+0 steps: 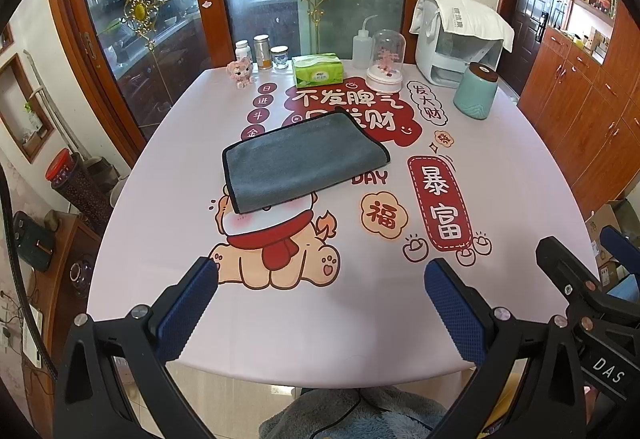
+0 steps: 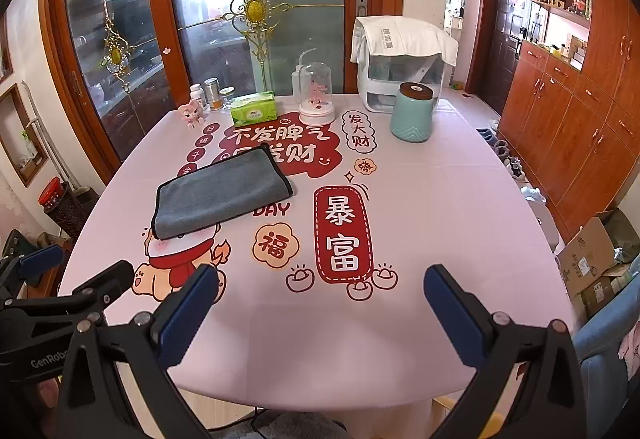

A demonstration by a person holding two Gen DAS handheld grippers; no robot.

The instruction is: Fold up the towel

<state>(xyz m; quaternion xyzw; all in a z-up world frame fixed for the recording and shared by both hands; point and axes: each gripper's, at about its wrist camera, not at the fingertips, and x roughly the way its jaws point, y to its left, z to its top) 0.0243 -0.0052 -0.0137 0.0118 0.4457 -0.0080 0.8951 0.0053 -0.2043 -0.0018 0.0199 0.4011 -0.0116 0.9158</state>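
Observation:
A grey towel [image 1: 304, 159] with a black edge lies folded flat on the pink printed tablecloth [image 1: 160, 239], left of the table's middle. It also shows in the right wrist view [image 2: 222, 191]. My left gripper [image 1: 320, 275] is open and empty, held over the table's near edge, well short of the towel. My right gripper [image 2: 320, 279] is open and empty, also at the near edge, to the right of the towel. The right gripper shows at the right of the left wrist view [image 1: 580, 259], and the left gripper at the left of the right wrist view [image 2: 80, 271].
Along the far edge stand a green tissue pack [image 1: 318, 70], a glass dome ornament [image 1: 386, 59], a squeeze bottle [image 1: 362, 43], small jars [image 1: 262, 51], a pink toy [image 1: 240, 71], a teal canister [image 1: 478, 91] and a cloth-draped white appliance [image 1: 460, 35]. Wooden cabinets [image 2: 580, 119] line the right wall.

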